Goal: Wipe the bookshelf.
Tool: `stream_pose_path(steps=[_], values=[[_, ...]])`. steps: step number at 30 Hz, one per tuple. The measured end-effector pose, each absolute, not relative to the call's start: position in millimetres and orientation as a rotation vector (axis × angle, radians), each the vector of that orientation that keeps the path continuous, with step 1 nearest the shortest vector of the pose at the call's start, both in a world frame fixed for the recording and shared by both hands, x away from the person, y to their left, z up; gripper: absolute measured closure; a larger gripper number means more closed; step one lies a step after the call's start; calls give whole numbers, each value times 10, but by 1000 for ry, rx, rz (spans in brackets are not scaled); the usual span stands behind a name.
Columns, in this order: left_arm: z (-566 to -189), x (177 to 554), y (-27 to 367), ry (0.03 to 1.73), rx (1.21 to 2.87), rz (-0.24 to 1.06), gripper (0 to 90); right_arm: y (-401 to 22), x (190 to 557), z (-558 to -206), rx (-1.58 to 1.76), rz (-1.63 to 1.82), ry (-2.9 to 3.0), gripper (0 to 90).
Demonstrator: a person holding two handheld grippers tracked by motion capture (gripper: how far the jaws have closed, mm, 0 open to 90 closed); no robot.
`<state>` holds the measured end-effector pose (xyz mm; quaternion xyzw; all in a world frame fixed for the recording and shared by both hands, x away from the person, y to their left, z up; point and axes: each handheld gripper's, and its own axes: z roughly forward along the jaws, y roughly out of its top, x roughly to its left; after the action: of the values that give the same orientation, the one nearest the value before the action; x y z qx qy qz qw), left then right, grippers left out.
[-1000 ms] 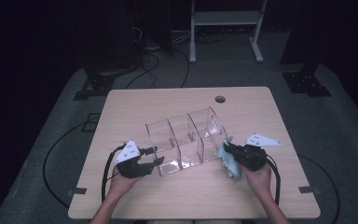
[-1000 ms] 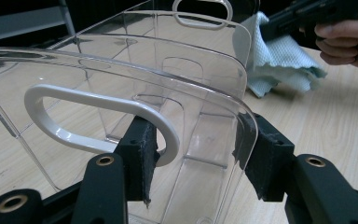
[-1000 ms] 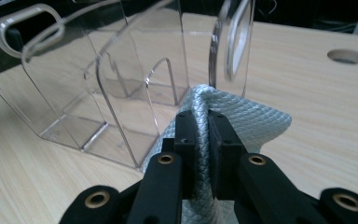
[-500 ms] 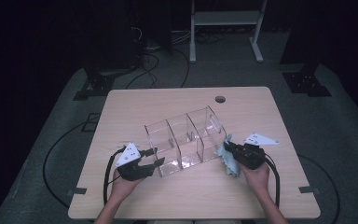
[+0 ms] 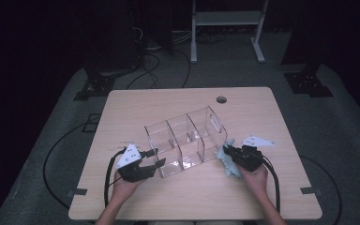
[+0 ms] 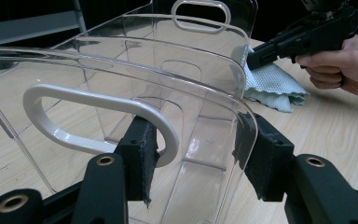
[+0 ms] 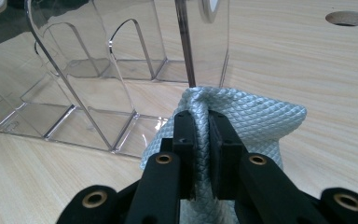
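clear acrylic organizer [image 5: 186, 140] clamped at its end wall by left gripper [image 6: 196, 163]; right gripper [image 7: 202, 135] pinched tight on teal cloth [image 7: 256, 121]. hard wiping w/ cloth could slide the organizer out of the left jaws.

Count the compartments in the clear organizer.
3. The clear organizer has one compartment by the left gripper, one in the middle, one nearest the cloth.

A light wooden rectangular table [image 5: 136, 108] is standing on grey floor matting [image 5: 65, 117], with a round cable hole [image 5: 221, 99] lying near its far edge. Black cables [image 5: 157, 63] are trailing beyond it, beside a white metal-framed stand [image 5: 225, 21].
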<state>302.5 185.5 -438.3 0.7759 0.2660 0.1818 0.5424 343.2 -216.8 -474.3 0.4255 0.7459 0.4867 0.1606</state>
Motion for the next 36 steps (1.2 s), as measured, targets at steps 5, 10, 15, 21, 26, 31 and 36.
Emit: stream_pose_path(steps=[5,10,15,21,26,31,36], values=[[-4386,3024,1847,636,1838,433,487,-2173,3382,-4597,1160,1407,2085,821],[-4381,3020,1839,642,1837,433,487,-2139,3449,-4805,1209,1337,2153,817],[-4375,3010,1827,646,1844,434,486,-2134,3469,-4810,1219,1322,2156,816],[-4376,3011,1817,646,1840,430,486,-2130,3470,-4808,1210,1318,2148,818],[-4380,3004,1808,645,1843,439,486,-2132,3493,-4821,1233,1315,2157,817],[-4378,3002,1804,651,1838,443,487,-2141,3469,-4734,1205,1350,2121,818],[-4375,3000,1801,657,1837,443,488,-2107,3518,-4891,1256,1286,2181,819]])
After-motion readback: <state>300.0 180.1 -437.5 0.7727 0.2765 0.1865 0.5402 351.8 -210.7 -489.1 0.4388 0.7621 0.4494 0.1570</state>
